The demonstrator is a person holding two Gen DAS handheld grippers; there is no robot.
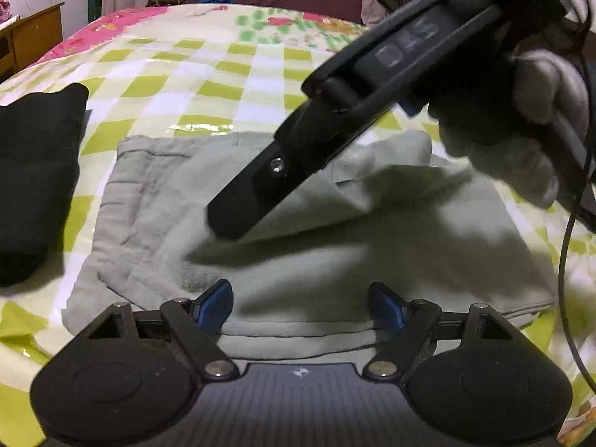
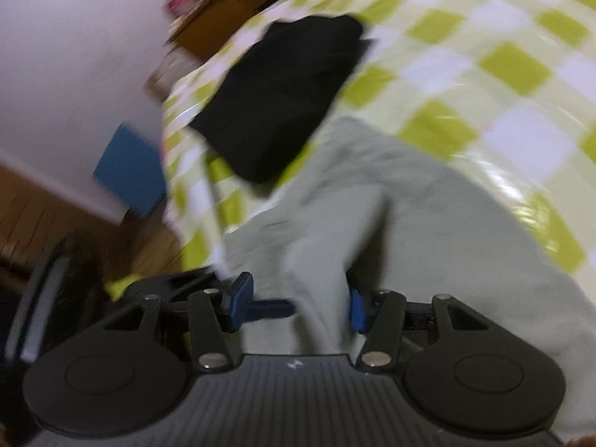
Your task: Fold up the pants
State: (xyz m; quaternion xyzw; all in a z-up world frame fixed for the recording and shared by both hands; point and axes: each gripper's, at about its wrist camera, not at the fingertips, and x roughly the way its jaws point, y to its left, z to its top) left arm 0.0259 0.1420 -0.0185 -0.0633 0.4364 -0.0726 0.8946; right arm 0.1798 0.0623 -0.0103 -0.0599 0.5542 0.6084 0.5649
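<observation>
Where the left wrist view looks down past the left gripper point(image 1: 300, 305), pale grey pants point(image 1: 298, 260) seen lying folded in a rough rectangle on the bed point(image 1: 208, 70), directly ahead of and below the jaws. Left jaws standing wide apart, blue pads point(image 1: 216, 303) clear of the cloth, nothing between them. Ahead of the left jaws and up to the right, right gripper point(image 1: 227, 216) seen slanting down over the pants, carried by a hand point(image 1: 521, 138) in a light glove; dark finger tip close above the grey cloth, contact not resolvable through blur. In the right wrist view, right gripper point(image 2: 294, 305) with jaws about half open; a raised ridge of the pants point(image 2: 428, 223) lying between the pads, close against the right pad, left pad point(image 2: 238, 303) standing off with a gap. No firm pinch visible, though motion blur heavy. Black folded garment point(image 1: 33, 182) lying on the bed beyond and left of both sets of jaws, just beside the pants' far left corner. Bed cover checked green and white. Wooden furniture point(image 1: 33, 37) at far left past the bed edge.
</observation>
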